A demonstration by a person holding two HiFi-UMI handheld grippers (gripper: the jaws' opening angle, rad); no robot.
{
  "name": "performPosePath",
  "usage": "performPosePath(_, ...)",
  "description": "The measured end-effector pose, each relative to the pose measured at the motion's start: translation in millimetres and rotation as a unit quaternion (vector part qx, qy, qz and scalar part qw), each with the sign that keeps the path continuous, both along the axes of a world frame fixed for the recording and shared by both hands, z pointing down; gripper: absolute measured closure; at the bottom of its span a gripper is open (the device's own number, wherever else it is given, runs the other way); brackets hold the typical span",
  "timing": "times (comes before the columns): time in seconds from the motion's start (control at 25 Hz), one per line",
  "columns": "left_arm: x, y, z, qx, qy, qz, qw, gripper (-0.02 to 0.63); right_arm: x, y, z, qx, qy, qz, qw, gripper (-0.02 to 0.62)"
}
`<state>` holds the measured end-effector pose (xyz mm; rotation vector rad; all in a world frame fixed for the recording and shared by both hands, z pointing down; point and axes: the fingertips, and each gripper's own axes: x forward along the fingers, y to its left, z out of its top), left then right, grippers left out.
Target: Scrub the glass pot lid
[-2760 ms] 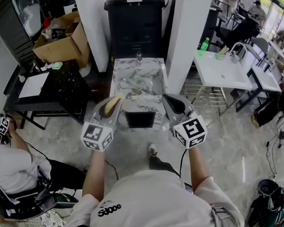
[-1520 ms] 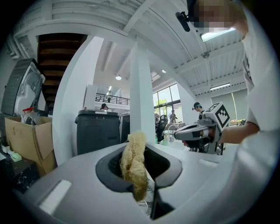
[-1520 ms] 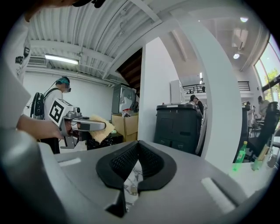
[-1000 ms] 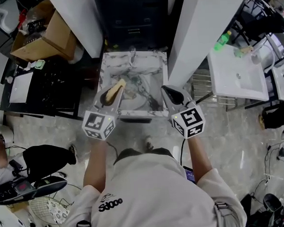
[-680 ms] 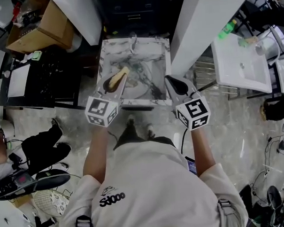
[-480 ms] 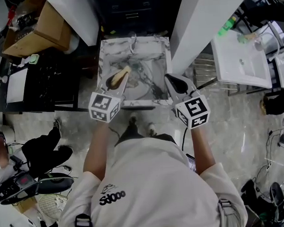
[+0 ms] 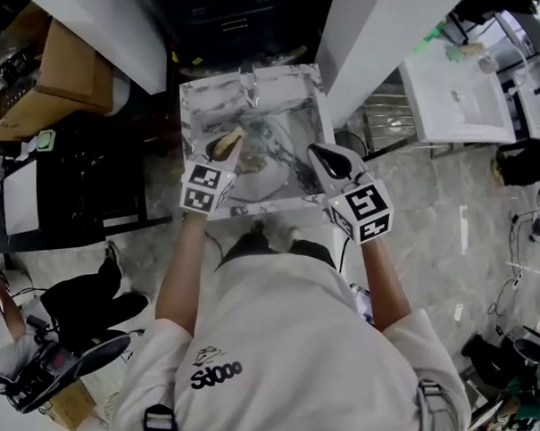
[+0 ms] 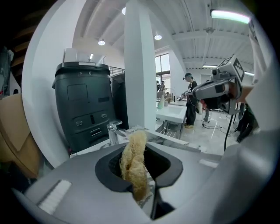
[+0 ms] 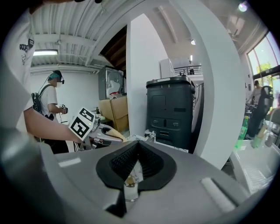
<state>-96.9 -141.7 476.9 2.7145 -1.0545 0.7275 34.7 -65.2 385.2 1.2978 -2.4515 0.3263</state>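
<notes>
I stand at a marble sink (image 7: 293,86) with a faucet (image 7: 248,81) at its back. A round pale shape, possibly the glass lid (image 7: 260,159), lies in the basin, partly hidden by my left gripper (image 7: 226,146). That gripper hangs over the basin's left part, shut on a tan loofah sponge (image 7: 228,140) (image 8: 133,159) that sticks up between its jaws. My right gripper (image 7: 325,156) (image 9: 136,148) hovers over the sink's right front corner, its ribbed black jaws shut with nothing clearly held. The left gripper (image 9: 101,131) also shows in the right gripper view.
A black bin (image 8: 83,103) (image 9: 169,109) stands behind the sink between two white pillars (image 7: 369,36). Cardboard boxes (image 7: 45,81) and a black table (image 7: 63,174) are at the left; a white sink unit (image 7: 453,99) is at the right. Another person (image 9: 48,100) stands off to the side.
I have stepped up to the sink. Both grippers moved forward from in front of it to over it, the left one furthest. The sponge stays held.
</notes>
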Motion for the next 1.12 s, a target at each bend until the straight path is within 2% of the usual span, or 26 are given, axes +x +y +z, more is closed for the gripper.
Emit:
performPosePath(0.16, -5, -27, 37, -0.009, -0.017, -0.005, 0.9998, 0.538, -5, -7, 23, -0.027, 0.012, 0.022, 0.999, 0.592)
performPosePath(0.4, 4, -58, 95, -0.025, -0.052, 0.016, 0.9982, 0.540, -10, -13, 43, -0.055, 0.021, 0.052, 0.997, 0.592)
performPosePath(0.56, 0, -74, 116, -0.074, -0.033, -0.031, 0.9963, 0.540, -10, -20, 48, -0.057, 0.013, 0.079, 0.995, 0.592)
performPosePath(0.76, -2, -93, 155, -0.077, -0.053, -0.058, 0.9939, 0.540, -7, -29, 59, -0.061, 0.009, 0.095, 0.994, 0.592)
performPosePath(0.92, -2, -105, 175, -0.110, -0.052, -0.098, 0.9877, 0.540, -5, -30, 70, -0.063, -0.005, 0.078, 0.995, 0.592)
performPosePath(1.12, -11, -115, 215, -0.117, -0.094, -0.128, 0.9804, 0.540, 7, -36, 77, -0.070, -0.013, 0.062, 0.996, 0.592)
